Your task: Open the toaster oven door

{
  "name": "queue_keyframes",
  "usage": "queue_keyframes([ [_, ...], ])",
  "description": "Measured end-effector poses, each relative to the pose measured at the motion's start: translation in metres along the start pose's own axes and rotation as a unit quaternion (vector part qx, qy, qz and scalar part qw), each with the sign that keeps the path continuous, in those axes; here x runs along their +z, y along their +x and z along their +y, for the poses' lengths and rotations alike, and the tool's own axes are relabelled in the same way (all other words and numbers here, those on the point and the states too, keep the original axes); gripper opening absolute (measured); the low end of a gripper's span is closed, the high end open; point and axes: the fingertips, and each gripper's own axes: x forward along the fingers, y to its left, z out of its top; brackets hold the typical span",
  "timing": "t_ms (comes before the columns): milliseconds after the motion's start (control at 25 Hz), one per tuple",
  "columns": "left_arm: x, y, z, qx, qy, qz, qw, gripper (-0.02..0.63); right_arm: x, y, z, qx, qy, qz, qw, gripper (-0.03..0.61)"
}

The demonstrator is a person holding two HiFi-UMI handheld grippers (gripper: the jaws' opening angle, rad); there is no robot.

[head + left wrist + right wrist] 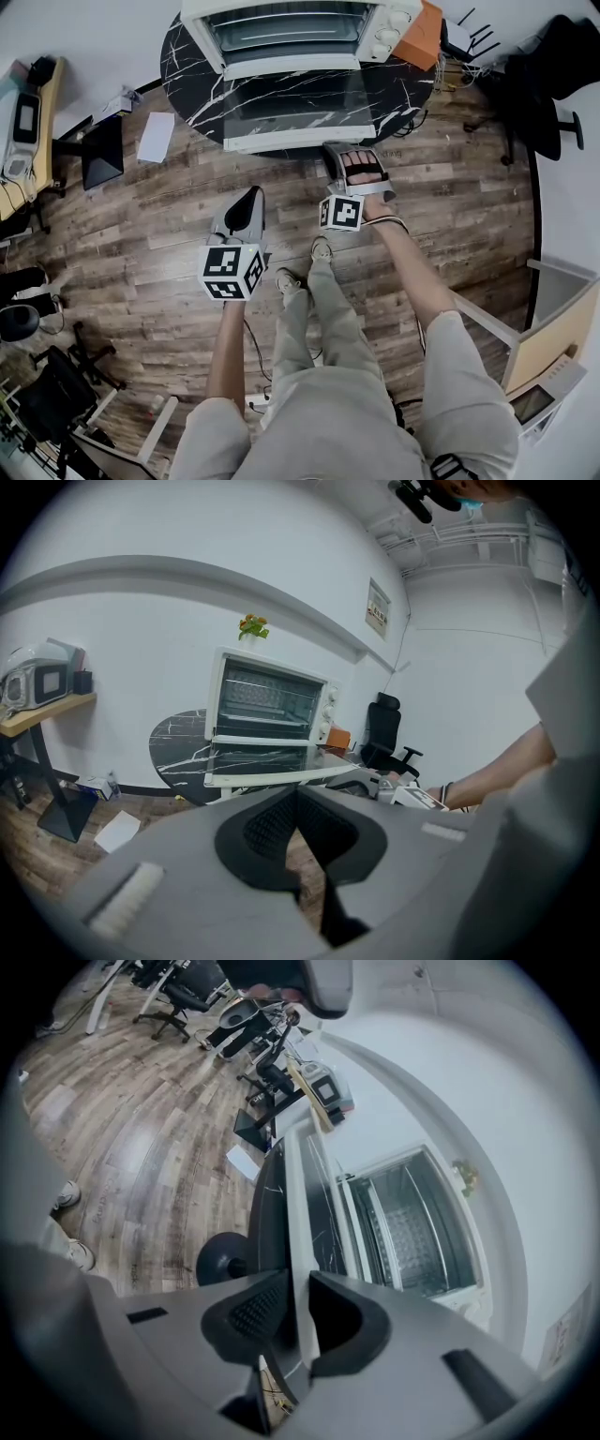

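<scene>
- the door (pixel 298 108) of the toaster oven (pixel 300 33) is already swung fully down, lying flat over the tabletop's (pixel 187 70) near edge, so this looks basically done
- right tool (pixel 349 157) is clamped on the door's white handle rail (pixel 298 1232), toward its right end
- left tool (pixel 251 199) is closed on nothing, hanging back over the floor (pixel 141 244)
- what's left, I'd guess: just let go

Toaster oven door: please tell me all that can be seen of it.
The toaster oven door is a glass pane in a white frame, hinged at the bottom of the toaster oven. It is open, lying about level over the black marbled table. The right gripper is shut on its white front edge.
</scene>
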Motion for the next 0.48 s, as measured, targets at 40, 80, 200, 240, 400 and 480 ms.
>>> queue_keyframes([
  [40, 0.001, 0.000, -0.001, 0.000, 0.000, 0.000, 1.0000, 0.011, -0.001, -0.002, 0.001, 0.003, 0.002, 0.000, 1.000, 0.078],
  [80, 0.002, -0.001, -0.001, -0.001, 0.000, -0.001, 1.0000, 0.011, -0.001, -0.003, 0.001, 0.005, 0.006, 0.000, 1.000, 0.077],
  [200, 0.005, -0.002, -0.003, -0.002, 0.002, -0.003, 1.0000, 0.011, 0.001, -0.010, -0.001, 0.008, 0.029, -0.003, 1.000, 0.059],
  [240, 0.006, -0.002, -0.003, -0.002, 0.002, -0.003, 1.0000, 0.011, 0.001, -0.012, -0.001, 0.008, 0.042, -0.004, 0.999, 0.048],
  [400, 0.010, -0.005, -0.006, -0.003, 0.000, -0.004, 1.0000, 0.011, 0.001, -0.020, -0.004, 0.017, 0.108, -0.005, 0.994, 0.033],
  [480, 0.012, -0.006, -0.007, -0.002, 0.000, -0.004, 1.0000, 0.011, 0.003, -0.024, -0.009, 0.024, 0.152, -0.006, 0.988, 0.026],
])
